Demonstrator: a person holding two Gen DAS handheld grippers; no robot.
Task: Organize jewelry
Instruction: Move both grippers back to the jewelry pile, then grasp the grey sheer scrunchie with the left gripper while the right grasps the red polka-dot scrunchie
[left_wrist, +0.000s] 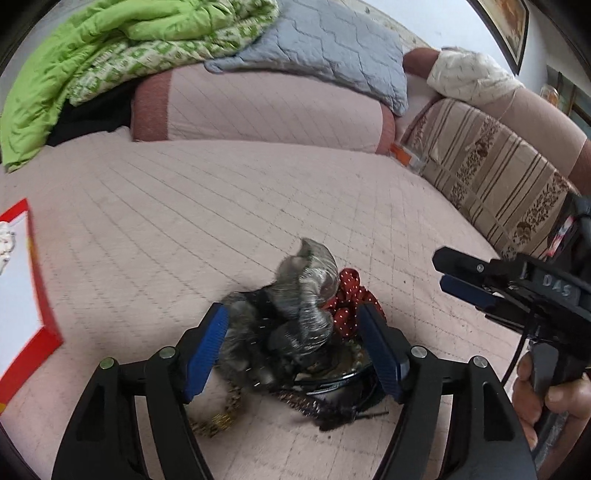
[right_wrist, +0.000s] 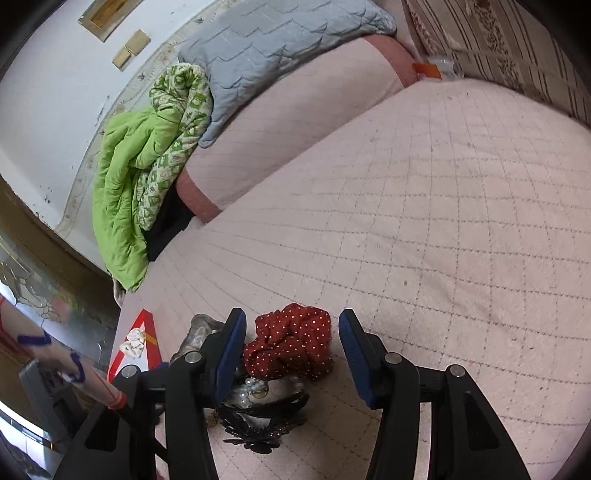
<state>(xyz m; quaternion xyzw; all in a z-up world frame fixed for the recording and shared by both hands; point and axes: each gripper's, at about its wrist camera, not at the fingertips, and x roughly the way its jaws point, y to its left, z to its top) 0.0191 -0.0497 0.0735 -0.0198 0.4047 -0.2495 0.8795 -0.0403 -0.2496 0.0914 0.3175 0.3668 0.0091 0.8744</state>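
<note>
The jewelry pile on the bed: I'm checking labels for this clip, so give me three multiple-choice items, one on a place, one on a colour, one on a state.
1. Where does the red-bordered box lie? A. at the bed's edge B. on the grey pillow C. on the striped cushion
2. What colour is the dotted scrunchie? A. green B. red C. blue
3. How is the left gripper? A. shut empty B. open around the pile C. out of view

A: red-bordered box sits at the edge.
B: scrunchie is red.
B: left gripper straddles the pile.

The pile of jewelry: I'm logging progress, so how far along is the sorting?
Barely begun. Done: only small white pieces lie on the red-edged tray. In hand: nothing; the left claw straddles the pile, open, and the right claw is open around the red scrunchie. Left: nearly the whole pile.
</note>
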